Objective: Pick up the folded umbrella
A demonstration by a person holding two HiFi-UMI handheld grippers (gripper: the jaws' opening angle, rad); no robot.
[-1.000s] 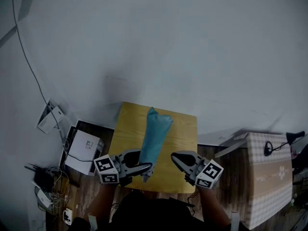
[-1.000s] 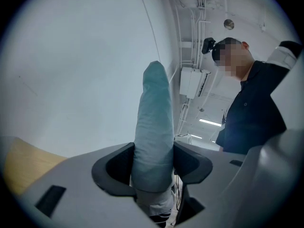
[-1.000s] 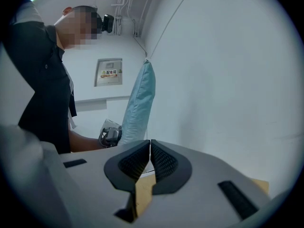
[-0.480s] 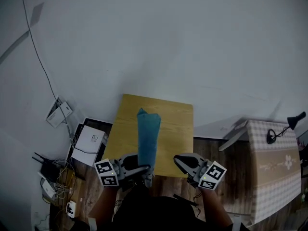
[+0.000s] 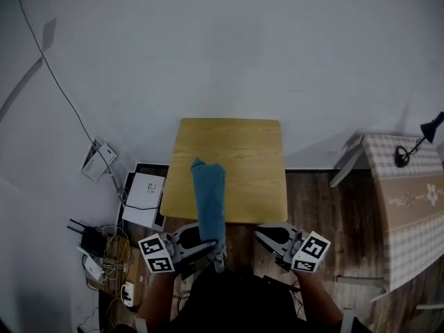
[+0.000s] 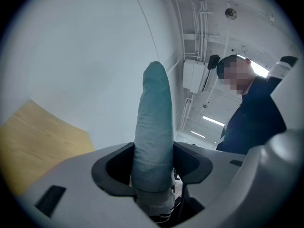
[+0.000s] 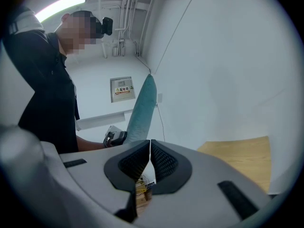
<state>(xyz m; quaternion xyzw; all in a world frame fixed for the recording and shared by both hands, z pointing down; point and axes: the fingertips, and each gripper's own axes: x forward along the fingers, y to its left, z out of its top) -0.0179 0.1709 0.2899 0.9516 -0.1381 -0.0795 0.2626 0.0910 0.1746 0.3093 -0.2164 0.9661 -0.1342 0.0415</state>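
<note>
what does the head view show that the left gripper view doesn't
Head view only: the right claw, a white box beside cables, and a checked table. Left gripper view only: ceiling pipes and a pale wall box. Both: the left claw shut on the folded umbrella, and the wooden table.

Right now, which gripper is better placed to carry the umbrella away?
Left. The left gripper is shut on the near end of the folded umbrella, which sticks out over the wooden table. The right gripper is beside it, jaws together with nothing between them.
</note>
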